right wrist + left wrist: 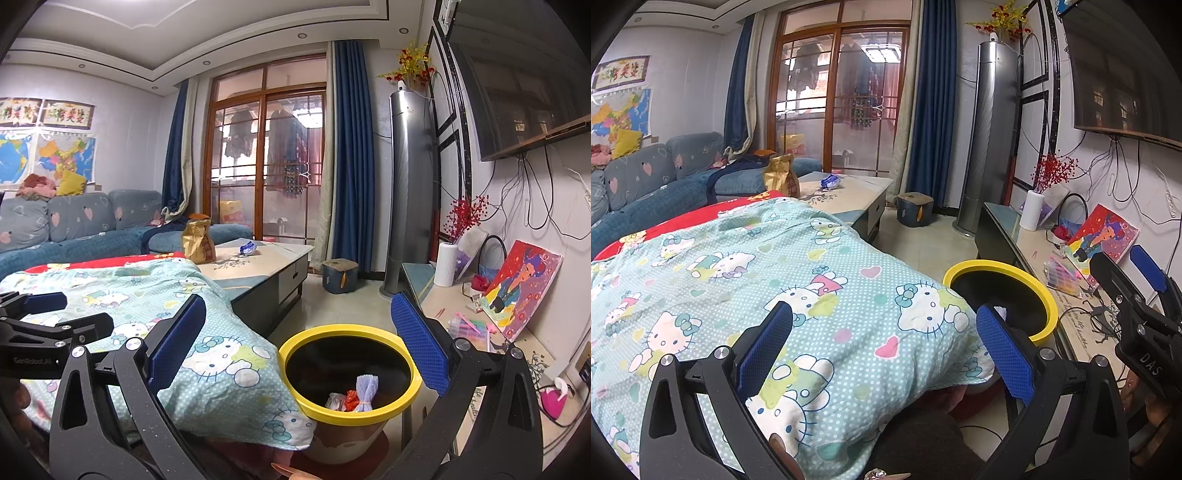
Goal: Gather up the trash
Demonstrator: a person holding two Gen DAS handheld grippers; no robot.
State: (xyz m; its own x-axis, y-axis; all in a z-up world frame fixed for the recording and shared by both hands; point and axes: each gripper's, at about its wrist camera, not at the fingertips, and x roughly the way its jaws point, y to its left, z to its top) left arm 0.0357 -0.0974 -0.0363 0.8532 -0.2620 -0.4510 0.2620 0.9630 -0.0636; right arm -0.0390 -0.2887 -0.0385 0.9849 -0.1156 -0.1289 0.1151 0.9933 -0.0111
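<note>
Right now both grippers hang with their blue-padded fingers spread wide and nothing between them. From the left wrist camera, the left gripper hovers over a blanket printed with cartoon cats, which covers the near left of the scene. The right gripper sits over the near edge of that same blanket and the trash bin, a dark tub with a yellow rim standing on the floor just right of the blanket. Inside the bin lie a few scraps: a pale purple bundle, a red crumpled wrapper and a white piece, all touching one another near the bottom. In the left wrist view the bin shows only its rim and dark inside, partly hidden by the right finger. Farther off, a coffee table carries a gold paper bag standing upright at its left end and a crumpled blue wrapper lying near its middle, well apart from the bin. The same blue wrapper and gold bag appear on the table in the left wrist view. Along the right wall a low cabinet holds a white vase and a colourful painting leaning against the wall.
</note>
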